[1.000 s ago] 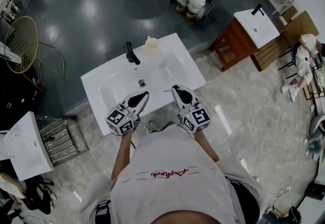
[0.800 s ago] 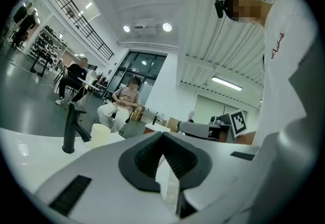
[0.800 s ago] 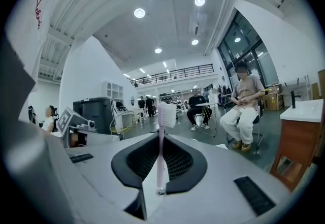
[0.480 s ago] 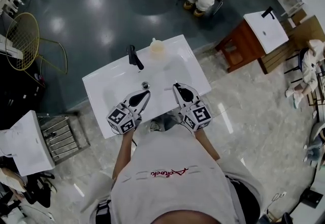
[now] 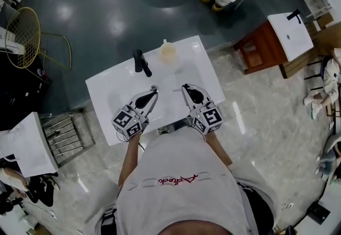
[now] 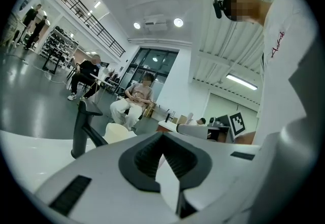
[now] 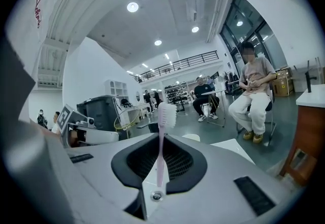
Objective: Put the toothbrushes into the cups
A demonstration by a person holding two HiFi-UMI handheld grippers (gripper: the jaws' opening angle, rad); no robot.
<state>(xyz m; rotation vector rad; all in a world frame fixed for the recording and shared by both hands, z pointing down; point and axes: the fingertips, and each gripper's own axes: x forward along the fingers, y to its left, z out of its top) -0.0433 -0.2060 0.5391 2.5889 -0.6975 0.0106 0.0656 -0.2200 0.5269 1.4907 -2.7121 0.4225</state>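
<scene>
**Pink toothbrush upright in my right tongs, short of the cup**

My right tongs (image 7: 161, 135) are pinched narrow on the pink toothbrush (image 7: 162, 149). It stands straight up between the black pads, with the bristle head clear above the tips and the handle's lower end lost in the throat of the jaws.

The cup (image 5: 168, 51) stands at the far edge of the white desk (image 5: 106, 87), just right of the black faucet (image 5: 140, 62). Both tongs are on my side of the cup and well apart from it. The right pair sits a little right of the cup and the left tongs (image 5: 153, 90) a little left of it, both over the sunken basin.

In the left gripper view the left tongs have their tips drawn together. A pale wedge shows lower in the gap, and I cannot tell whether it is the desk seen through the gap or something gripped.

From the head view the toothbrush is too thin to pick out. My own shirt covers the near edge of the desk. The inside of the cup is too small to read.
</scene>
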